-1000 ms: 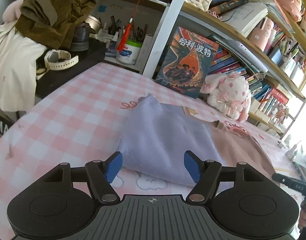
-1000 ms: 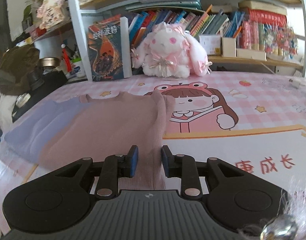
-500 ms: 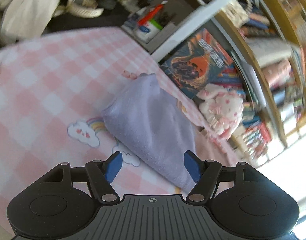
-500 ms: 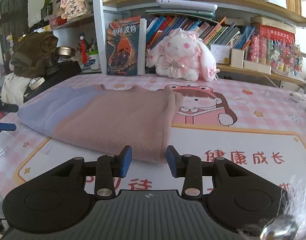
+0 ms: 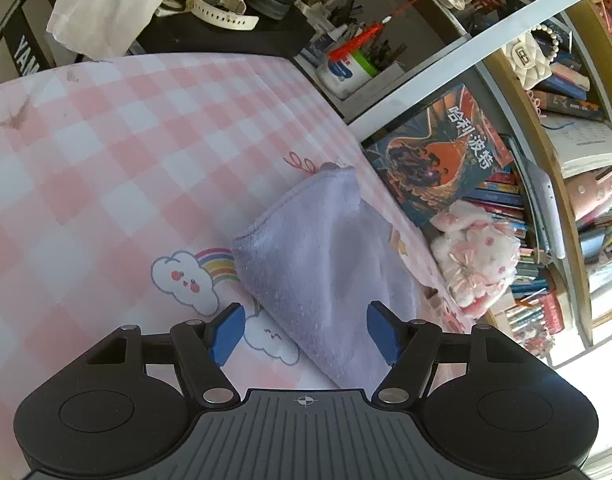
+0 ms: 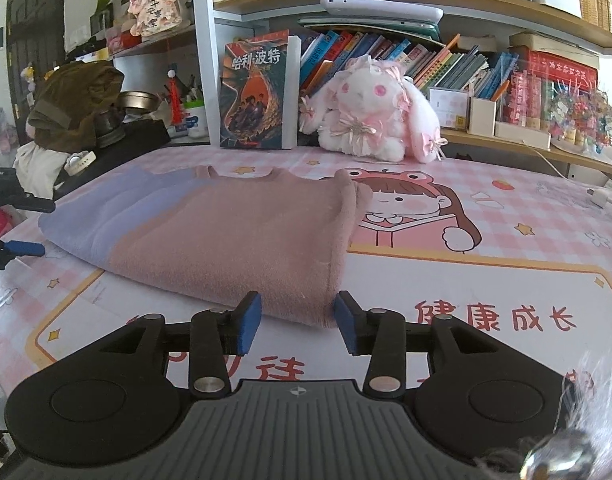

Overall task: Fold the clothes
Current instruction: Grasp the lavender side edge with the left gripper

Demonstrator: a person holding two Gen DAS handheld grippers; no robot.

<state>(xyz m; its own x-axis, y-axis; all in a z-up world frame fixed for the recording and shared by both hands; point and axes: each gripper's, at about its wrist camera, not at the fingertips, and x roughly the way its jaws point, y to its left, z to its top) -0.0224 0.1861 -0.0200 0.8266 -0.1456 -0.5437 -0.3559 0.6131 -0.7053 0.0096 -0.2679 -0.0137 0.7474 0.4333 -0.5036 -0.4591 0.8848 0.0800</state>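
Left wrist view shows the left gripper [image 5: 302,334] with jaws spread wide and empty, poised over the lilac end of the fleece garment [image 5: 326,276] on the pink checked mat [image 5: 106,160]. Right wrist view has the right gripper [image 6: 298,318] parted too, holding nothing, just short of the garment's near pink corner [image 6: 242,240]. The garment lies flat as a doubled, neat-edged rectangle, lilac at left and pink at right, so at least one fold looks made; whether a further halving is wanted, the pictures do not settle. Readable writing: the upright book [image 6: 256,98] at the far side says 哈利·波特; the mat at near right reads 健康成长.
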